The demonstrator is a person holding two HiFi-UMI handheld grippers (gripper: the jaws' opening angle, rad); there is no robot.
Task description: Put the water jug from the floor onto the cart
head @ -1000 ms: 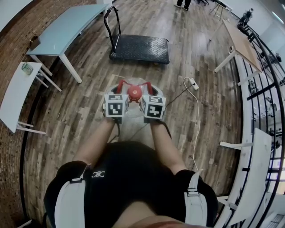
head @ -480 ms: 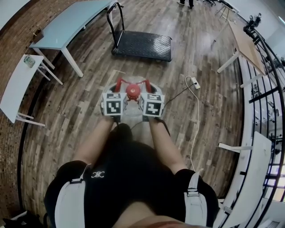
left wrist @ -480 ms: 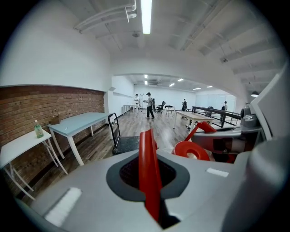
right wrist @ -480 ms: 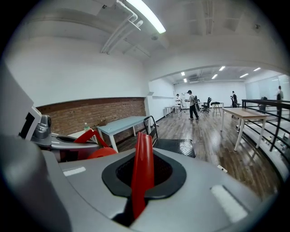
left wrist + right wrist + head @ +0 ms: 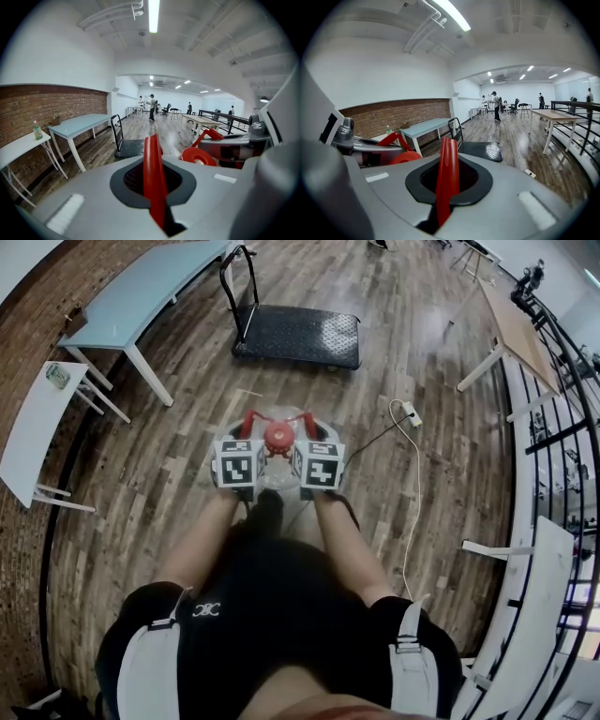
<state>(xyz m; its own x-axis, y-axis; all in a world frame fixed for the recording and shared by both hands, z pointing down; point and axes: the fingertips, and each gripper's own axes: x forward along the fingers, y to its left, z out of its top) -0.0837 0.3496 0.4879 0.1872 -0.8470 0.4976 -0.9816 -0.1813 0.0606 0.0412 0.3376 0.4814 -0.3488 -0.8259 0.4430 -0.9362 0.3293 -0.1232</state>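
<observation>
The left gripper (image 5: 251, 423) is clenched. In the left gripper view its red jaws are pressed into a single blade, though the gripper body hides exactly what they pinch. I judge it to be the top of the water jug (image 5: 278, 474), just at 9 o'clock of the red cap (image 5: 279, 434). The clear jug sits between the two marker cubes, close in front of the person and apparently hanging off the wooden floor (image 5: 169, 456) rather than resting on it. The right gripper (image 5: 307, 421) mirrors the left at 3 o'clock of the cap, its jaws likewise closed tight on the jug's top.

The step in hand looks like the carry — the lift seems done, the placing not yet. The cart (image 5: 298, 334) stands empty, well apart at 12 o'clock of the jug, its handle on the left end.

The next move calls for both grips to hold evenly while the jug travels straight toward 12 o'clock, then for a level set-down on the black deck. A white cable (image 5: 415, 474) trails at 3 o'clock — it is off the direct path.
</observation>
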